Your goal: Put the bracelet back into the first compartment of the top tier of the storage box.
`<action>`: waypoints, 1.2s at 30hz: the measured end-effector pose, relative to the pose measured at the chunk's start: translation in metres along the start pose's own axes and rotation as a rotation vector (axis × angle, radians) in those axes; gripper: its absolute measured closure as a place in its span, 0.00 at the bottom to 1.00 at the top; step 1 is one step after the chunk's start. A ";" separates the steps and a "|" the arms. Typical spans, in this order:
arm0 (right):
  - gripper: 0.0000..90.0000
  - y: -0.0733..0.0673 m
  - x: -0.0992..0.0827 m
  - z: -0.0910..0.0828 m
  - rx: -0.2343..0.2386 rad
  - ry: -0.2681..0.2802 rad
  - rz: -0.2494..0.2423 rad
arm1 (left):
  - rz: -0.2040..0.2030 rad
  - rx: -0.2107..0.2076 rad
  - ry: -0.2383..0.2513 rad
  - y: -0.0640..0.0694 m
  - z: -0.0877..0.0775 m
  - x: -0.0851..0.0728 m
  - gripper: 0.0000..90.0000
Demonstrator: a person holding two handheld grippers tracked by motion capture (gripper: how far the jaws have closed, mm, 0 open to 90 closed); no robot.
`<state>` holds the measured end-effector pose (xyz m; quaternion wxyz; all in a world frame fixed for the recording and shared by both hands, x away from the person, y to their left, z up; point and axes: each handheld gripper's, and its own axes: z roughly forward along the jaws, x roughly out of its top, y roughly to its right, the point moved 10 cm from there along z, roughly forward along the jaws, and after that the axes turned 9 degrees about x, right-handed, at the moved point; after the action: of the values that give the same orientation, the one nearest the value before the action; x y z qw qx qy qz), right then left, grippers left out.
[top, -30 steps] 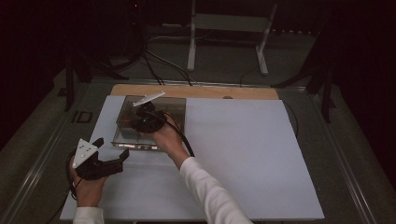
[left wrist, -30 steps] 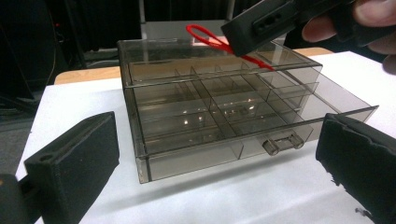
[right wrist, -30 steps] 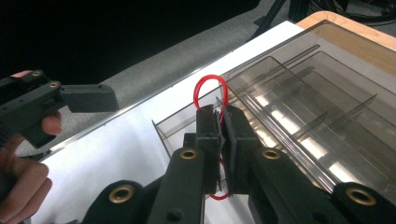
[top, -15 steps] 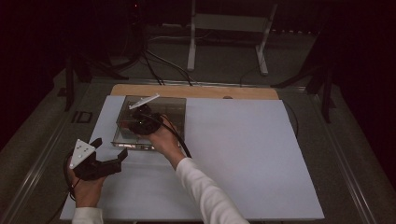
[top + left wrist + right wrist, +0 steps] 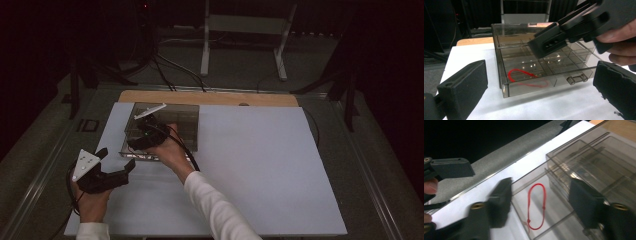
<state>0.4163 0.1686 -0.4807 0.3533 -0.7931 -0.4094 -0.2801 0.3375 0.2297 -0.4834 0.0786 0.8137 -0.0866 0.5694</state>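
Note:
A smoky clear compartment box (image 5: 185,120) sits on the white sheet at the left. A red string loop (image 5: 537,205) lies in its near left compartment (image 5: 524,77). My right gripper (image 5: 137,142) hovers over that corner of the box, and its jaws have just been opening. They now stand apart on either side of the loop (image 5: 542,205) without pressing on it. My left gripper (image 5: 117,160) rests low on the sheet in front of the box, open and empty (image 5: 539,95), facing the box (image 5: 536,62) and the right gripper (image 5: 554,42).
The white sheet (image 5: 260,165) covers most of the table, with bare room to the right. A wooden board (image 5: 210,97) lies along the far edge. Beyond it are cables and a metal stand (image 5: 240,30). The box has a latch (image 5: 575,78) on its front.
The right hand has shifted a little toward the box's near left corner. The left hand has stayed where it was.

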 end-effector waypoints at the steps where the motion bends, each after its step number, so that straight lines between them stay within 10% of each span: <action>1: 0.34 0.001 0.000 -0.001 -0.005 0.003 -0.001 | 0.000 0.001 -0.001 0.000 0.000 0.000 0.01; 19: 0.05 0.012 0.003 -0.027 -0.014 0.054 0.034 | 0.016 0.000 -0.016 0.002 0.003 -0.003 0.01; 36: 0.00 0.024 0.001 -0.052 -0.064 0.046 -0.010 | 0.012 0.002 -0.019 0.002 0.005 -0.005 0.01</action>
<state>0.4289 0.1177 -0.4573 0.3355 -0.7954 -0.3959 -0.3130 0.3395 0.2265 -0.4892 0.0735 0.8187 -0.0916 0.5621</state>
